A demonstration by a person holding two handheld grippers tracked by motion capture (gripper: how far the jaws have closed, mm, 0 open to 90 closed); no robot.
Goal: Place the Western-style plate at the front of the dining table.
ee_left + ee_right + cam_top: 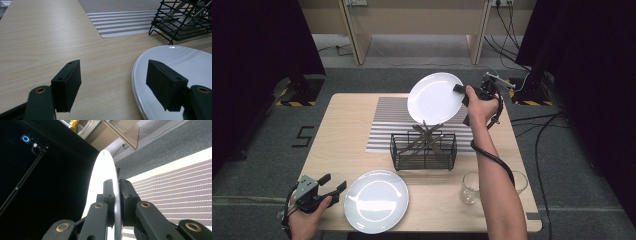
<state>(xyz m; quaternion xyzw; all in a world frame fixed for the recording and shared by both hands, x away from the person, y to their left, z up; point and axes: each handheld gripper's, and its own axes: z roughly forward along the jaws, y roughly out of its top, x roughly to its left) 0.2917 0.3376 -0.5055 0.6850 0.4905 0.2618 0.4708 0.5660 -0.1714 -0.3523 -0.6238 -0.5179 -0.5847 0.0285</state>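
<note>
My left gripper (332, 187) sits at the near-left corner of the pale wooden table (342, 130), jaws spread wide, nothing between them. In the left gripper view (113, 85) one jaw hangs over bare wood, the other over the rim of the round white ceramic plate lying flat (175, 75); I can't tell whether that jaw touches it.

That flat plate (376, 201) lies near the front edge, just right of my left gripper.

Centre: black wire rack basket (424, 151) with crossed wooden slats sticking up, standing on the near edge of the grey-and-white striped placemat (387, 120).

Above the basket: second round white ceramic plate (435, 98), held in the air, tilted with its face toward me, lower edge near the slat tops. My right gripper (460, 90) is pinching its right rim. In the right gripper view (117, 187) the jaws are pressed together on the plate's edge (105, 170), one on each face.

Near-right: clear drinking glass (470, 188) on the table, just left of my right forearm. A second clear glass (520, 181) is just right of it, partly hidden.
</note>
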